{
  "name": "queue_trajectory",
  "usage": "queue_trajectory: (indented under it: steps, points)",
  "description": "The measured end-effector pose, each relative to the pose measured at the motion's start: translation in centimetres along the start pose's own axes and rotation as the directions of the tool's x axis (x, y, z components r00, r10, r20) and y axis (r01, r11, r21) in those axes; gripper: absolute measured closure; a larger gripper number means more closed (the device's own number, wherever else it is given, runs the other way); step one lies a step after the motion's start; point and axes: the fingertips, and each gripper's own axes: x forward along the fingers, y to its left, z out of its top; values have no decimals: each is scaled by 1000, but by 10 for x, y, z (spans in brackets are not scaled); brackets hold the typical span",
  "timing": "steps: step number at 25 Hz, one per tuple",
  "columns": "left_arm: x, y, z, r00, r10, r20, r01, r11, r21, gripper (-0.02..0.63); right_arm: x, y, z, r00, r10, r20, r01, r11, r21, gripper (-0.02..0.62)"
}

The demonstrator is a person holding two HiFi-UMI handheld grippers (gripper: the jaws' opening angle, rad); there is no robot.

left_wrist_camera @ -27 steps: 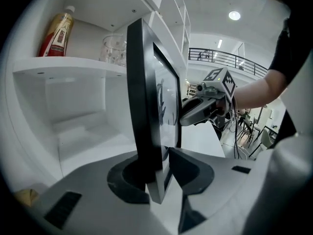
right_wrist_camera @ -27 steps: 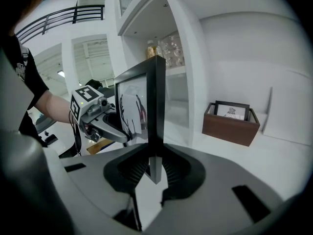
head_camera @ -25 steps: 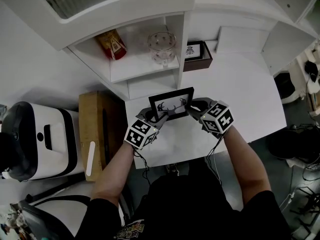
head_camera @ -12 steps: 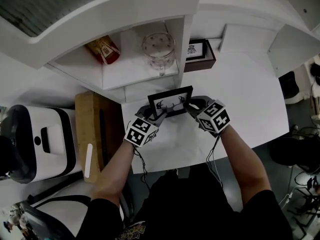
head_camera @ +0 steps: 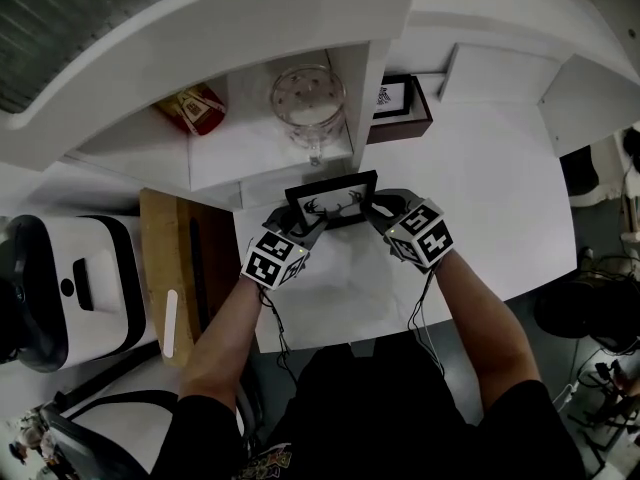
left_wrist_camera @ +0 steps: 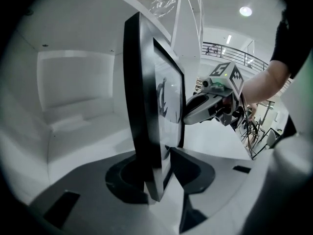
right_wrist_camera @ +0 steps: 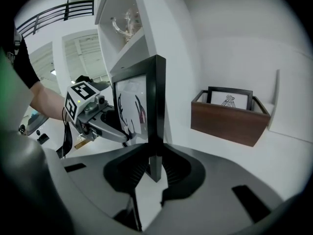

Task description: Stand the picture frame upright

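White desk (head_camera: 480, 198): right gripper (head_camera: 378, 208) clamps picture frame (head_camera: 333, 200); left gripper's (head_camera: 300, 228) jaws, per its view, just opened around it.

- Black short-sleeved T-shirt (head_camera: 400, 413) on the person, with a yellowish print (head_camera: 262, 458) low on the front.
- Now the left gripper (head_camera: 297, 225) and right gripper (head_camera: 378, 208): dark grey moulded jaws, ridged inside.
- Each carries a white cube (head_camera: 272, 259) with black square markers.
- Thin dark cables (head_camera: 283, 323) trail beneath both.
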Motion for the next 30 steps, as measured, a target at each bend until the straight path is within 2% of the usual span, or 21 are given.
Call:
queue_trajectory:
  steps: [30]
  points:
    - [14,14,12,1000,-1,-4,1,1000,19,457,3,-17,7,1000,8,1,-8,1000,-11,520]
